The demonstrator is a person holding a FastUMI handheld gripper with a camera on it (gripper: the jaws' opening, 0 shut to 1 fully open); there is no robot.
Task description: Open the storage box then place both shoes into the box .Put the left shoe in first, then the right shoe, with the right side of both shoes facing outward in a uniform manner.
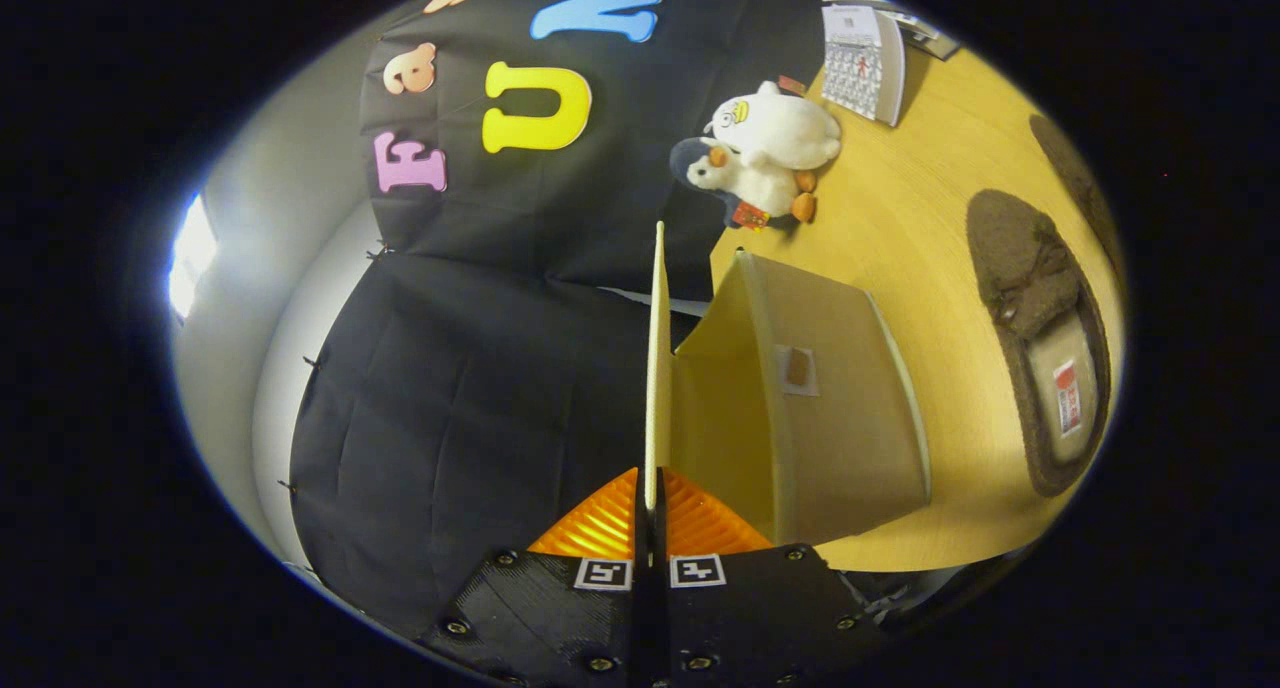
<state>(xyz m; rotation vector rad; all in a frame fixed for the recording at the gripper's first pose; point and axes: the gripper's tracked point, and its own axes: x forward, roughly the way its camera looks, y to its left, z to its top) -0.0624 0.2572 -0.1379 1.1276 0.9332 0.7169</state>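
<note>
Overhead, a smooth, pale wooden tabletop point(930, 218) meets the booth's black cloth wall point(480, 388). Resting on it, a beige cardboard storage box point(840, 408) has its thin lid flap point(657, 368) raised edge-on, running straight away from the gripper point(650, 503), whose two fingers are pinched together on the flap's near edge. Beside the box lies a fuzzy brown slipper point(1035, 318), lengthwise alongside it. Beyond sit two plush toys point(765, 153) and a booklet point(865, 63).

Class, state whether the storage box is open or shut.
Open: its lid is lifted edge-on clear of the storage box, pinched between the gripper jaws.
</note>
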